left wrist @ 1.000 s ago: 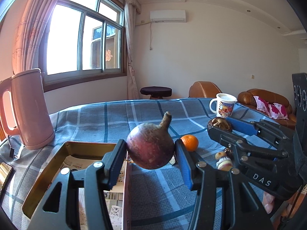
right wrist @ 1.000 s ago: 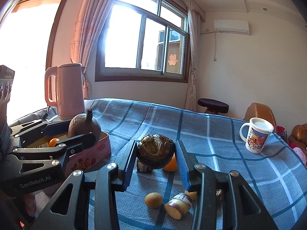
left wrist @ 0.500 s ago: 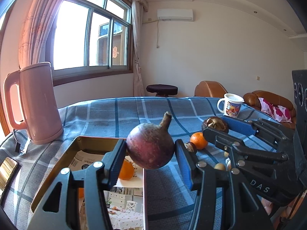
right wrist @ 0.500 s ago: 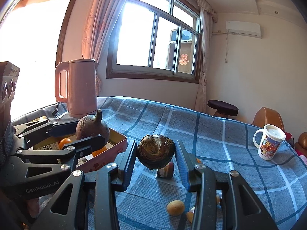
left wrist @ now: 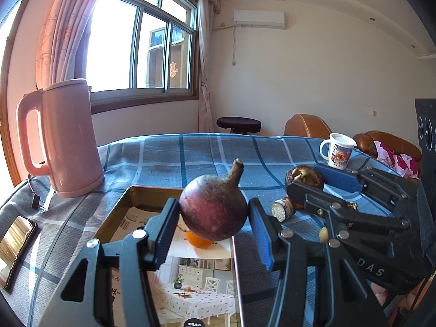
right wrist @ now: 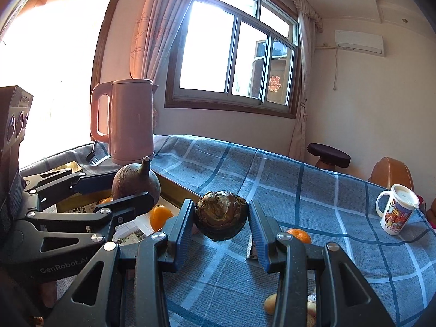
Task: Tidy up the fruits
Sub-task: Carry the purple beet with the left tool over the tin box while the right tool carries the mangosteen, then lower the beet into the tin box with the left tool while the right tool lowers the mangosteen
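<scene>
My left gripper (left wrist: 214, 227) is shut on a round purple fruit with a stem (left wrist: 214, 207) and holds it above the open gold tin box (left wrist: 120, 207), which holds an orange (left wrist: 199, 242). My right gripper (right wrist: 222, 231) is shut on a dark brown round fruit (right wrist: 222, 218), above the blue checked cloth just right of the tin. In the right wrist view the left gripper (right wrist: 128, 190) with its purple fruit (right wrist: 135, 181) hangs over the tin, with an orange (right wrist: 159, 216) below. A loose orange (right wrist: 299, 235) and small yellow fruit (right wrist: 271, 303) lie on the cloth.
A pink kettle (left wrist: 58, 139) stands at the back left beside the tin. A phone (left wrist: 16, 242) lies at the left edge. A printed mug (left wrist: 338, 151) stands at the far right. A cut brown piece (left wrist: 283, 209) lies near the right gripper.
Both grippers have moved left with their fruits. The purple fruit now hangs over the tin, and the brown fruit is close to the tin's right edge.
</scene>
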